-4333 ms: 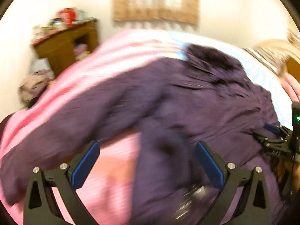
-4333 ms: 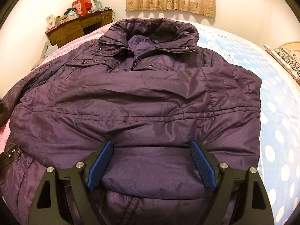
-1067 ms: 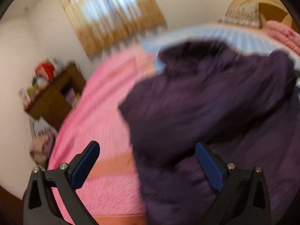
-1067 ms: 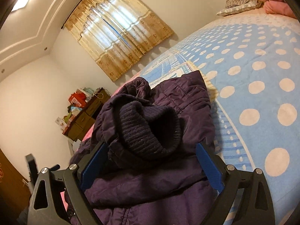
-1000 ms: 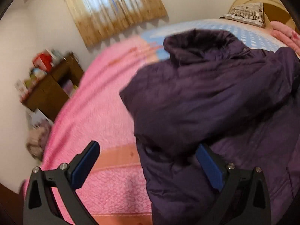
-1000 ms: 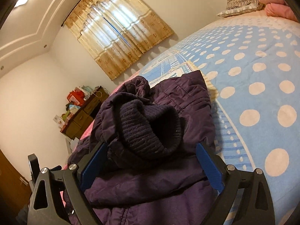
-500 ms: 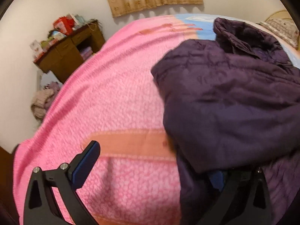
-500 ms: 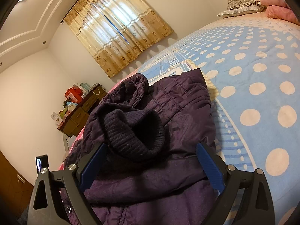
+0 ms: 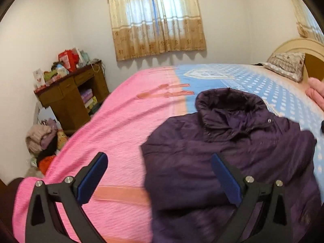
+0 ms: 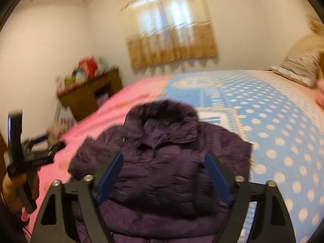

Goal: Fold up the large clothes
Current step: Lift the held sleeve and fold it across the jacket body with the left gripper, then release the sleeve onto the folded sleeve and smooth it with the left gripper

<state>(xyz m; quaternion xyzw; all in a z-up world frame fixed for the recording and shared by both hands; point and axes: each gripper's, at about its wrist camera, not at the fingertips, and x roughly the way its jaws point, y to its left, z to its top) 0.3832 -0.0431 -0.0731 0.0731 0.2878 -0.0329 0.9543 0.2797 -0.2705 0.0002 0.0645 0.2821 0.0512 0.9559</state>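
A dark purple padded jacket lies on the bed with both sleeves folded in across its front and its collar toward the window. It also shows in the right wrist view. My left gripper is open and empty, above the jacket's left edge. My right gripper is open and empty, above the jacket's middle. The left gripper also shows in the right wrist view, held in a hand at the far left.
The bed has a pink blanket on the left and a blue dotted sheet on the right. A pillow lies by the headboard. A cluttered wooden desk and a pile of clothes stand left of the bed.
The left sleeve has been folded over the jacket and let go. The right gripper has let go of the knit cuff. Both grippers have pulled back and up from the jacket.
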